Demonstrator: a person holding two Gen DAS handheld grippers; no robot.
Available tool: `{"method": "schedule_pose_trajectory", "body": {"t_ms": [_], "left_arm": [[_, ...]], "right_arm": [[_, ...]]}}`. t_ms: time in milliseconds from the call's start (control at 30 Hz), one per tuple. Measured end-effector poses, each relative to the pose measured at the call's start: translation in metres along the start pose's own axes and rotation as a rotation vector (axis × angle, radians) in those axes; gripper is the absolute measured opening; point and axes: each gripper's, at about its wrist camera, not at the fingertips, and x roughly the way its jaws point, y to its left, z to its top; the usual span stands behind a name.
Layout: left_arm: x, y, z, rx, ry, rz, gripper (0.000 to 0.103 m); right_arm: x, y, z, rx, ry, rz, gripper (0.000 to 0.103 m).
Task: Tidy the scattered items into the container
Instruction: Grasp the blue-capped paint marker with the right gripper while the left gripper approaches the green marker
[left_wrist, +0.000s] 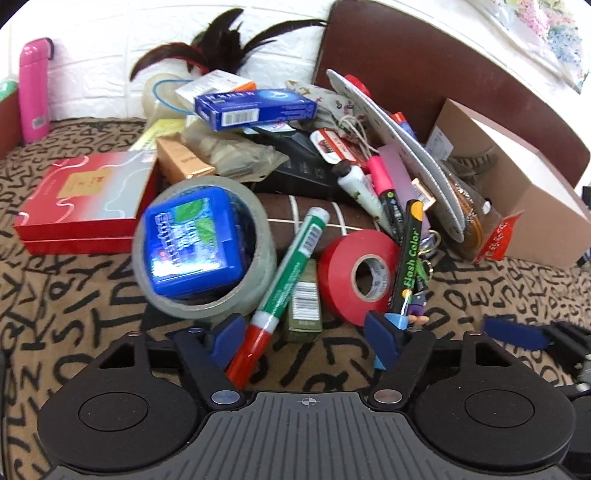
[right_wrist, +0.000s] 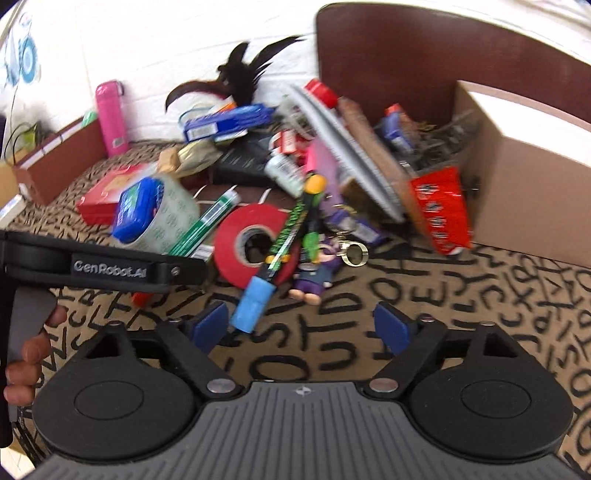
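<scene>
- Clearly, the left gripper (left_wrist: 308, 334) is seen with its jaws spread wide; nothing is pinched. The red cap of the green-and-white marker (left_wrist: 291, 266) lies between the pads, just beside the pad at 9 o'clock, though contact cannot be told.
- Beside that marker, a small olive box (left_wrist: 304, 302) is laid flat in the gap, and the red tape roll (left_wrist: 356, 275) stands at 1 o'clock of the jaws.
- At 11 o'clock a clear tape roll (left_wrist: 205, 254) is found, with a blue mint box (left_wrist: 192, 240) seated in its core.
- The black Flash Color marker (left_wrist: 408, 258) is propped against the red roll, its end close to the pad at 3 o'clock.
- The right gripper (right_wrist: 301, 326) is likewise held spread and empty above the lettered cloth (right_wrist: 332, 362); the blue cap (right_wrist: 253, 302) of the black marker lies near its pad at 9 o'clock.
- A purple figure keychain (right_wrist: 314, 273) is seen at 12 o'clock of the right jaws.
- The cardboard box (right_wrist: 524, 192), the container, is placed at 2 o'clock, tipped open toward the heap, with a red packet (right_wrist: 441, 210) leaning at its mouth.
- A hand (right_wrist: 27, 354) on the other gripper's handle is visible at 9 o'clock in the right wrist view.
</scene>
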Motion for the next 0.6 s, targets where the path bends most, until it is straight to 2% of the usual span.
{"method": "schedule_pose_trajectory", "body": {"t_ms": [100,167,267,367,433,467,567,600], "left_arm": [[0.013,0.006,0.003,-0.005,0.021,0.002,0.061],[0.023,0.015,0.004,-0.034,0.047,-0.01,0.059],[0.029,0.024,0.005,-0.079,0.041,-0.046,0.052],[0.031,0.026,0.006,-0.084,0.041,-0.044,0.037],[0.029,0.026,0.005,-0.086,0.044,-0.052,0.027],[0.027,0.026,0.004,-0.094,0.05,-0.063,0.021],[0.022,0.019,-0.003,-0.093,0.065,-0.07,0.02],[0.019,0.016,-0.006,-0.088,0.066,-0.065,0.02]], "right_arm": [[0.008,0.002,0.001,0.008,0.022,0.024,0.072],[0.015,0.003,0.001,0.01,0.032,0.035,0.068],[0.026,0.006,0.001,0.001,0.051,0.037,0.06],[0.035,0.008,0.0,0.014,0.063,0.066,0.049],[0.037,0.007,0.001,0.039,0.072,0.108,0.029],[0.036,0.008,0.002,0.043,0.077,0.119,0.025],[0.027,0.008,0.0,0.025,0.082,0.12,0.014],[0.023,0.006,-0.001,0.024,0.083,0.123,0.004]]}}
